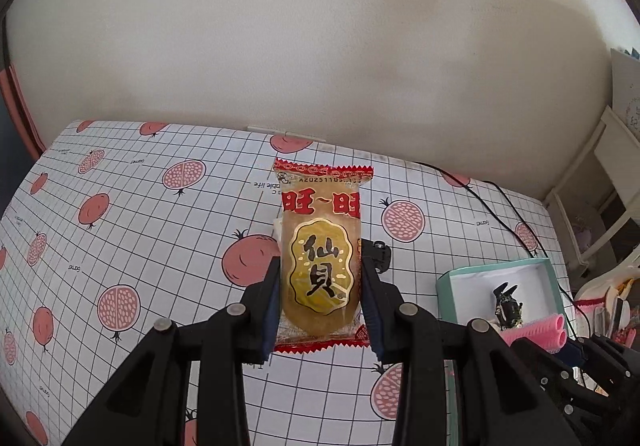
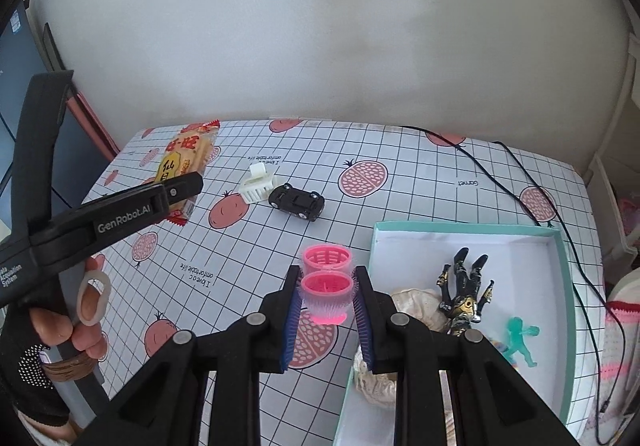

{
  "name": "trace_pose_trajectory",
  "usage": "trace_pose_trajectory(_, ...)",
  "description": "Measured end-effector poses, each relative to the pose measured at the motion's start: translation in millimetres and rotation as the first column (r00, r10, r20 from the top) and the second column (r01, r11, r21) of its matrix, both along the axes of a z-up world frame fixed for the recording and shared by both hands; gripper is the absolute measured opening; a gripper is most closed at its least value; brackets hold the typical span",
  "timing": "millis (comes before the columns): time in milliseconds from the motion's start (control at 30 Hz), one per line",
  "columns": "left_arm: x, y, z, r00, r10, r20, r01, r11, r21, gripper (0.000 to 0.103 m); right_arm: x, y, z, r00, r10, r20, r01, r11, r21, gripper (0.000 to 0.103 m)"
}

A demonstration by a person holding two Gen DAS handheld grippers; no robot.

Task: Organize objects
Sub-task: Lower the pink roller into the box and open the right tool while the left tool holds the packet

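Left gripper (image 1: 320, 286) clamped on red-and-yellow plastic rice-cracker packet (image 1: 320, 258), long axis along fingers. Right gripper (image 2: 326, 310) clenched on pink bristly hair rollers (image 2: 326, 286), nearer teal-rimmed white box (image 2: 560, 270), just rightward.

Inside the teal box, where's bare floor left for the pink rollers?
Teal box: the far half, behind the black-gold figure, is bare white floor. Its near half is crowded: cream lace item, green figurine.
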State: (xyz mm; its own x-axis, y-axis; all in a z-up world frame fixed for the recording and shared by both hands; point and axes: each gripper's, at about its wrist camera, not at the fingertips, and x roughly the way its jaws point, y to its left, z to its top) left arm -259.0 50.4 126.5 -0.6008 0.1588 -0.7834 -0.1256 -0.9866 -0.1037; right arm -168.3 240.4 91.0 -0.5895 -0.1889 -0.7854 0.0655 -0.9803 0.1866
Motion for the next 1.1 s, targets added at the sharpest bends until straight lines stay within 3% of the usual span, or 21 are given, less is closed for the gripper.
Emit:
trace_pose_trajectory(400,14,65,-9,0.993,-0.118,0.013,0.117,0.992,0.037,0.037,16,79,4,0.989,-0.149,-0.006,0.149,0.989,0.001,0.027)
trace_pose_trajectory(667,31,124,-31,0.978,-0.207,0.041,0.207,0.978,0.004,0.037,28,138,-2,0.965,-0.261,0.018,0.261,0.965,0.020,0.027)
trace_pose_trajectory(1100,34,161,-68,0.967,-0.239,0.084,0.242,0.970,-0.018,0.037,38,184,-25,0.927,-0.368,0.070,0.364,0.929,0.061,0.027)
